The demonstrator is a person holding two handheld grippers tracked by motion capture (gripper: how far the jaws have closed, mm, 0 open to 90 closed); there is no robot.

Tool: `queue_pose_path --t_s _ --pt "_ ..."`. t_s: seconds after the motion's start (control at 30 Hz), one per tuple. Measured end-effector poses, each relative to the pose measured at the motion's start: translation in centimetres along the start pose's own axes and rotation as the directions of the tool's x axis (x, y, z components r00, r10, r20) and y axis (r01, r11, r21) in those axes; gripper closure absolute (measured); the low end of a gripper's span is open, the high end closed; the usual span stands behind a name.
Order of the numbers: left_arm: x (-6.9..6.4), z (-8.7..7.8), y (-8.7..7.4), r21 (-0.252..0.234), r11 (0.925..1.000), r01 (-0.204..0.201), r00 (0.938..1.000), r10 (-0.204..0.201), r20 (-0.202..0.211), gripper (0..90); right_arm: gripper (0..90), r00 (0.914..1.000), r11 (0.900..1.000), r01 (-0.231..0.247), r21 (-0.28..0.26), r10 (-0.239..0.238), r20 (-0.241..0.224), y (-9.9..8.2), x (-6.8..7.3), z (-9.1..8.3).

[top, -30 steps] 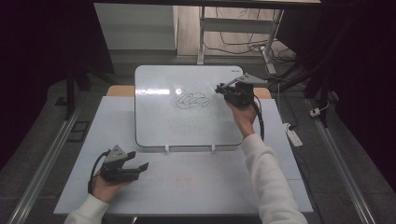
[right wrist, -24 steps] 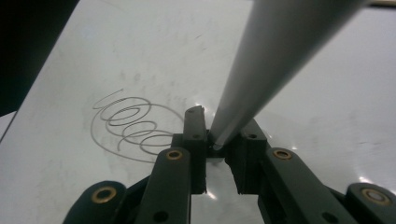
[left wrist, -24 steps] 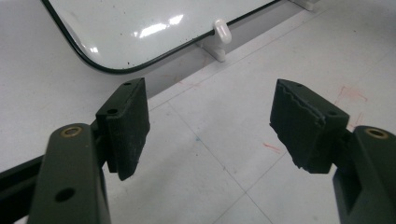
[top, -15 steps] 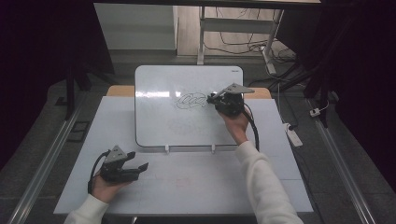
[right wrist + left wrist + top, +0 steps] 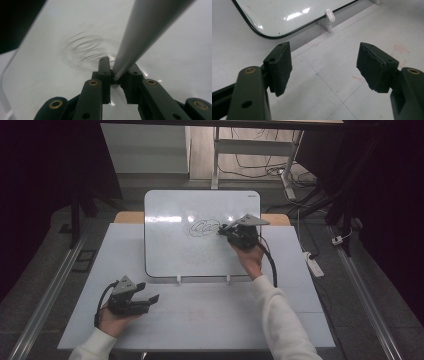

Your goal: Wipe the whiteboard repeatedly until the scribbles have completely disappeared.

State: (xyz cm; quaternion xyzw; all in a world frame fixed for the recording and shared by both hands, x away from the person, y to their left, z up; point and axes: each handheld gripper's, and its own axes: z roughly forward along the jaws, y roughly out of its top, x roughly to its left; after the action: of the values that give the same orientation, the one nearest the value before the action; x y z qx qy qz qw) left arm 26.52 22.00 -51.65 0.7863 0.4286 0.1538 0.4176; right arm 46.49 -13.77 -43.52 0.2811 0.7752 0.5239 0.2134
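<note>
Scribbling on the whiteboard, right hand lower than a second ago.

We see the right gripper [image 5: 226,231] has slid from the upper right of the whiteboard [image 5: 170,250] down and leftward, toward frame centre, and now sits just right of the looping scribble [image 5: 204,227]; the left gripper [image 5: 150,298] has stayed put at lower left on the table [image 5: 210,315]. Our right jaws are clamped on a grey pen [image 5: 140,42], which slants up to the upper right in the right gripper view, with blurred loops beyond it. Our left jaws stand wide apart with nothing between them, above bare table near the board's rounded corner. We count two grippers, one whiteboard, one pen, one scribble, and two white clips [image 5: 178,279] at the board's lower edge.
</note>
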Motion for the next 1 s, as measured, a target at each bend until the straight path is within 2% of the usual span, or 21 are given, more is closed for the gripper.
queue_pose_path --t_s 0.03,0.07,0.13,0.2,0.23,0.3,0.33,0.37,0.4,0.47,0.5,0.53,0.57,0.63,0.67,0.7,0.73,0.8,0.87,0.9,1.0 --pt "0.0 0.0 0.0 0.0 1.0 0.003 1.0 -0.003 0.0 28.7 77.2 0.9997 0.9997 0.025 0.008 -0.025 -0.007 0.0 0.2 0.1" --pt "0.0 -0.1 0.0 -0.002 1.0 0.001 1.0 -0.001 0.002 28.6 77.2 1.0 1.0 0.004 -0.008 -0.004 0.003 0.1 -0.2 0.0" --pt "0.0 -0.2 0.0 -0.005 1.0 -0.001 1.0 0.001 -0.001 28.7 77.3 0.9966 0.9975 -0.044 -0.055 0.048 0.068 0.5 -1.5 -0.6" --pt "0.0 -0.1 0.0 -0.004 1.0 -0.001 1.0 0.001 0.0 28.7 77.3 0.9926 0.9926 -0.091 -0.08 0.097 0.073 0.5 -2.1 -0.8" --pt "0.0 0.0 0.0 -0.002 1.0 0.0 1.0 0.0 0.001 28.7 77.3 0.9937 0.9933 -0.09 -0.072 0.095 0.06 0.3 -1.7 -0.7" --pt "0.1 0.0 0.0 0.0 1.0 0.002 1.0 -0.002 0.002 28.7 77.3 1.0 0.9997 -0.008 -0.022 0.008 0.004 0.0 -0.4 -0.1" --pt "0.1 0.0 0.0 0.0 1.0 0.003 1.0 -0.003 0.001 28.7 77.3 0.9996 0.9996 0.027 -0.007 -0.027 -0.002 0.0 0.0 0.0" --pt "0.1 0.0 0.0 -0.002 1.0 0.003 1.0 -0.003 0.0 28.7 77.3 0.9994 0.9994 0.034 -0.005 -0.034 0.003 0.1 -0.1 0.0" --pt "0.0 -0.1 0.0 -0.003 1.0 0.001 1.0 -0.001 -0.001 28.8 77.3 0.9996 0.9996 0.012 -0.024 -0.012 0.024 0.3 -0.6 -0.2" --pt "-0.1 -0.1 0.0 -0.007 1.0 -0.003 1.0 0.003 -0.004 28.8 77.3 0.9937 0.9944 -0.071 -0.078 0.077 0.081 0.6 -1.8 -0.6" --pt "-0.1 -0.1 0.0 -0.007 1.0 -0.003 1.0 0.003 -0.004 28.8 77.3 0.9917 0.9916 -0.095 -0.088 0.102 0.078 0.6 -2.0 -0.6" --pt "-0.1 -0.1 0.0 -0.008 1.0 -0.005 1.0 0.005 -0.002 28.8 77.3 0.9917 0.9916 -0.095 -0.088 0.102 0.078 0.6 -2.0 -0.6" --pt "0.0 -0.1 0.0 -0.008 1.0 -0.002 1.0 0.002 -0.001 28.8 77.3 0.9966 0.9979 -0.032 -0.056 0.036 0.074 0.4 -0.8 -0.3" --pt "0.1 0.0 0.0 -0.005 1.0 0.006 1.0 -0.006 0.0 28.8 77.3 0.9999 0.9998 0.01 -0.016 -0.01 -0.001 -0.2 0.6 0.3" --pt "0.1 0.0 0.0 -0.005 1.0 0.007 1.0 -0.007 0.002 28.8 77.3 0.9995 0.9995 0.03 -0.006 -0.03 -0.004 -0.3 0.9 0.4" --pt "0.0 -0.1 0.0 -0.006 1.0 0.005 1.0 -0.005 0.0 28.8 77.3 0.9998 0.9998 0.02 -0.003 -0.02 -0.003 -0.2 0.6 0.3" --pt "0.0 -0.1 0.0 -0.008 1.0 0.003 1.0 -0.003 -0.002 28.8 77.3 0.9999 0.9997 -0.005 -0.022 0.005 0.011 0.0 0.0 0.2" --pt "-0.2 -0.2 0.0 -0.01 1.0 -0.001 1.0 0.001 -0.002 28.8 77.3 0.9941 0.9953 -0.065 -0.072 0.071 0.082 0.5 -1.4 -0.5" --pt "-0.2 -0.2 0.0 -0.011 0.9999 -0.002 1.0 0.002 -0.002 28.8 77.2 0.9898 0.9904 -0.102 -0.093 0.11 0.089 0.6 -2.2 -0.7" --pt "-0.1 -0.1 0.0 -0.011 0.9999 -0.001 1.0 0.001 -0.001 28.8 77.3 0.9905 0.9917 -0.091 -0.091 0.1 0.095 0.6 -1.9 -0.6" --pt "0.0 -0.1 0.0 -0.009 1.0 0.002 1.0 -0.002 0.0 28.8 77.3 0.9997 0.9993 -0.011 -0.037 0.012 0.021 -0.1 0.0 0.1"
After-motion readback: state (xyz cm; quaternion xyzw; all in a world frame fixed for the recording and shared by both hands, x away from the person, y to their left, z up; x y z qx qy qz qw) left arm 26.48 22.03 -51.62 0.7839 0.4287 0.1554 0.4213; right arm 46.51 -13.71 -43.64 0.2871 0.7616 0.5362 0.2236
